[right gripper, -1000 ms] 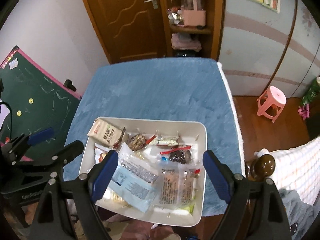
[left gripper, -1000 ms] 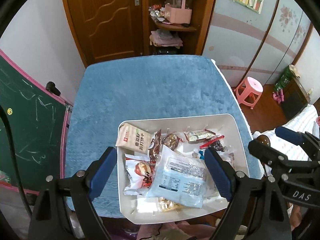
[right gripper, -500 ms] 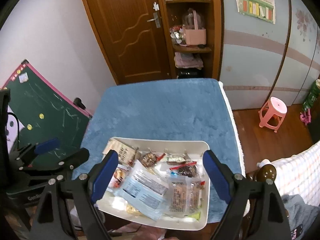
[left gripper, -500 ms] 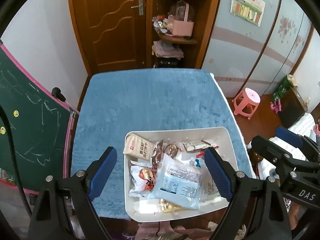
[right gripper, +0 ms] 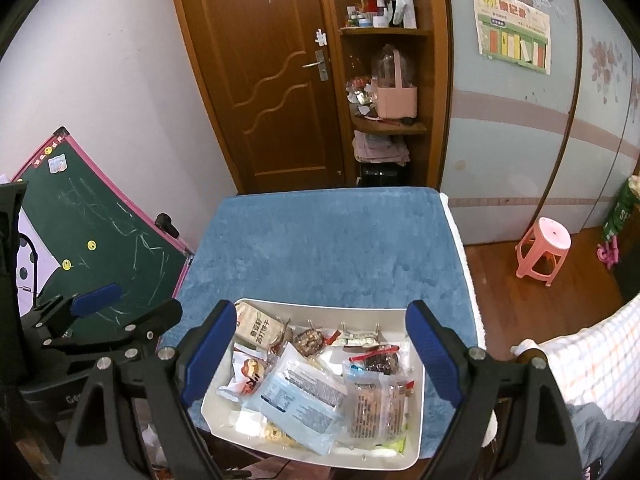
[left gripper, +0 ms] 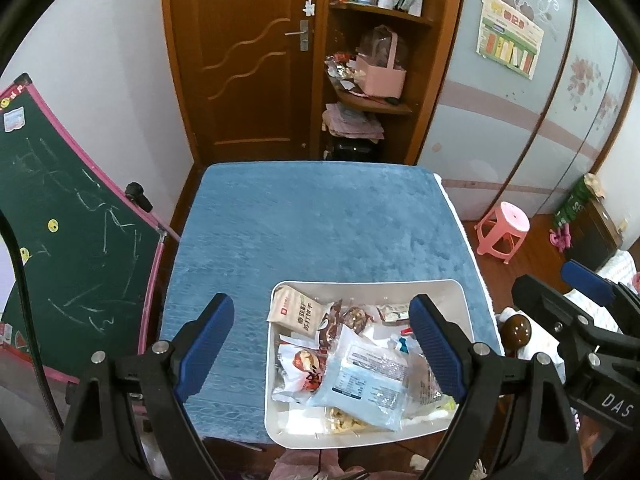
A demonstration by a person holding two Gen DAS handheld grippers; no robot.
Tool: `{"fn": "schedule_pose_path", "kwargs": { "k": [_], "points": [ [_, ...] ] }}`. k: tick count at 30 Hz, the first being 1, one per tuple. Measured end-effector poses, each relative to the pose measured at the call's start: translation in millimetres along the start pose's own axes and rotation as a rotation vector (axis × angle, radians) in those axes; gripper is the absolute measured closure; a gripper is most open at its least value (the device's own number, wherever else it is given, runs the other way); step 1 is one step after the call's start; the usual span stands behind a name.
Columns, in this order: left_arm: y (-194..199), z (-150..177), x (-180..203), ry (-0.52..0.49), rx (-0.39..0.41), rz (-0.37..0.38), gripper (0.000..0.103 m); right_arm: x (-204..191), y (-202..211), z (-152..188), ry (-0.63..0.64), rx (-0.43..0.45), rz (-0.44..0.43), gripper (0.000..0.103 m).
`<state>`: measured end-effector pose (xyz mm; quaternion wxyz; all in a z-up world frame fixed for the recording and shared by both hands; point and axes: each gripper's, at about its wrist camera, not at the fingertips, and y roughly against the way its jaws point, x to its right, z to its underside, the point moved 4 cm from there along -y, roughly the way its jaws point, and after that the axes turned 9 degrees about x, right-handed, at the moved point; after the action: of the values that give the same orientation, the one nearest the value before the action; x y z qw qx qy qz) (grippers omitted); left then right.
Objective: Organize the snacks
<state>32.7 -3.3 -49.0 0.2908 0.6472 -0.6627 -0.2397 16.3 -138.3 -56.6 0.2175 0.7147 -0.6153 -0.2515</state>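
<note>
Both grippers, left (left gripper: 320, 346) and right (right gripper: 316, 350), gape wide, empty, above tray (right gripper: 416, 396) at near table (left gripper: 320, 220) edge. Risk: tray overhangs, a push could tip it. Inside, jumbled: blue pack (right gripper: 298, 398) overlapping others, cracker pack (left gripper: 296, 312) at far-left corner
</note>
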Motion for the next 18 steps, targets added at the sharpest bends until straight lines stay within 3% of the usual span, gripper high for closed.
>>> {"fn": "schedule_pose_path", "kwargs": {
  "k": [18],
  "points": [
    [-0.4,-7.8,7.8,-0.023,0.032,-0.042,0.014,-1.2,1.3,-6.5,0.018,0.035,0.019,0.015]
  ]
}}
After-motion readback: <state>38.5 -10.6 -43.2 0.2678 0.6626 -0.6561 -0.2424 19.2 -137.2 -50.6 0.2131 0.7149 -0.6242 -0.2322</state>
